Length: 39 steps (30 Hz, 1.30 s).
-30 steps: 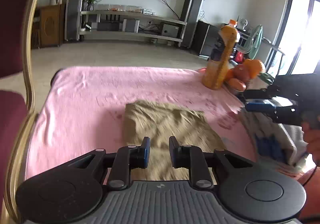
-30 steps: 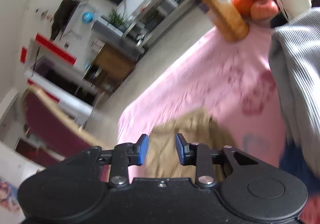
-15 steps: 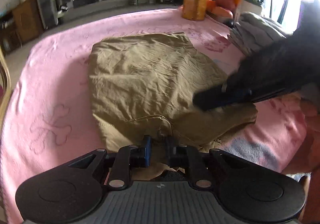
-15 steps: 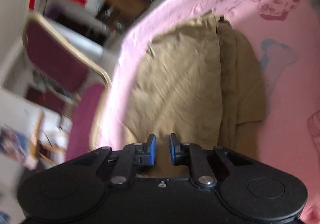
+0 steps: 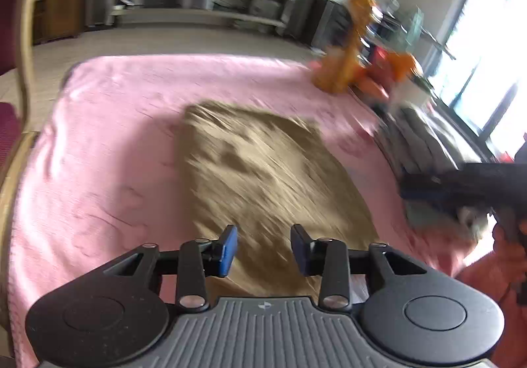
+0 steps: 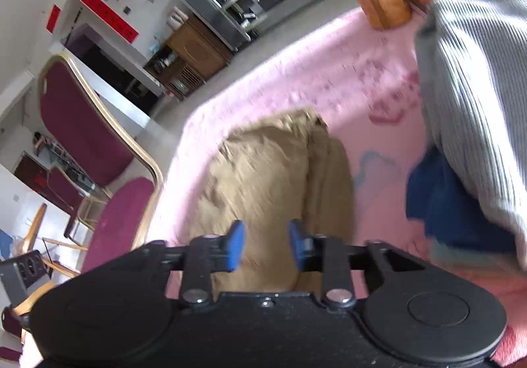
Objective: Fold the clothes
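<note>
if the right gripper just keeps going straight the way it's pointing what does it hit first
Most likely the folded tan garment. The right gripper points down at it, its jaws opening with nothing between them, and the cloth lies straight ahead on the pink blanket. The gap between them is hard to judge.

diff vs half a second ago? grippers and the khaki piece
Both grippers let go: left gripper and right gripper were pinched on the near edge of the khaki garment; now their jaws are opening, nothing between them, both pulled back off it. Unchanged: garment folded on the pink blanket, grey clothes pile beside it.
</note>
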{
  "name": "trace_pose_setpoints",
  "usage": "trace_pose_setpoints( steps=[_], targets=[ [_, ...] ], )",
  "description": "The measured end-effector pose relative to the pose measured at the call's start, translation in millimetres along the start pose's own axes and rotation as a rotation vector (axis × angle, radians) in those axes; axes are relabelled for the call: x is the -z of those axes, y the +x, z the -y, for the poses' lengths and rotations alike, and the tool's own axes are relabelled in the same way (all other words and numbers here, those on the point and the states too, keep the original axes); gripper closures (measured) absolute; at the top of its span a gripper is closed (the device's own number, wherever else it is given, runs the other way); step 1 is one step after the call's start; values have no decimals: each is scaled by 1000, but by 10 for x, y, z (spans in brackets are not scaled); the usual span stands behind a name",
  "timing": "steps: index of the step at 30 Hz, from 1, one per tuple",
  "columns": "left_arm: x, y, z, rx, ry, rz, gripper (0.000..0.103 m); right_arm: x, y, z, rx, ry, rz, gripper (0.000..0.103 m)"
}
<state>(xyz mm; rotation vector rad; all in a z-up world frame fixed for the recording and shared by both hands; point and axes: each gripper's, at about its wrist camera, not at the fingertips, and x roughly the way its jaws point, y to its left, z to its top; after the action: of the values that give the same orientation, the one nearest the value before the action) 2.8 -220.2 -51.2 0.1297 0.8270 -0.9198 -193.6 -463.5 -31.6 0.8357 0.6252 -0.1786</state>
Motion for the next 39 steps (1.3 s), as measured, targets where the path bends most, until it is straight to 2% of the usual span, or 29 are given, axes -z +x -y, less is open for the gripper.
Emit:
trace_pose_setpoints(
  steps=[1,2,4,6,9,14,19,25,33,39],
  targets=[
    [-32,32,-60,-37,-16,0,60,-34,-15,-20,-3,7,9,51],
    [-61,79,-122,-72,-32,-8,59,-63,-9,-20,1,12,17,45],
    [-109,175,-218,-106,-66,-31,58,-109,20,-4,22,24,27,42],
    [-160,260,-309,-122,-105,-52,57,-188,185,76,41,60,11,42],
    [-253,388,-361,-144,-125,-80,55,-275,393,167,17,131,-35,42],
    [-347,521,-450,-156,-162,-105,55,-393,637,171,38,130,-47,41],
    [-264,617,-470,-162,-156,-130,52,-401,763,304,132,131,-41,41],
    [-259,542,-462,-203,-126,-128,51,-360,814,436,134,157,-59,41],
    [-251,544,-627,-178,-197,-143,51,-362,865,516,135,177,-96,41],
    [-211,697,-735,-21,-332,-165,44,-343,924,676,88,271,-116,41]
  ],
)
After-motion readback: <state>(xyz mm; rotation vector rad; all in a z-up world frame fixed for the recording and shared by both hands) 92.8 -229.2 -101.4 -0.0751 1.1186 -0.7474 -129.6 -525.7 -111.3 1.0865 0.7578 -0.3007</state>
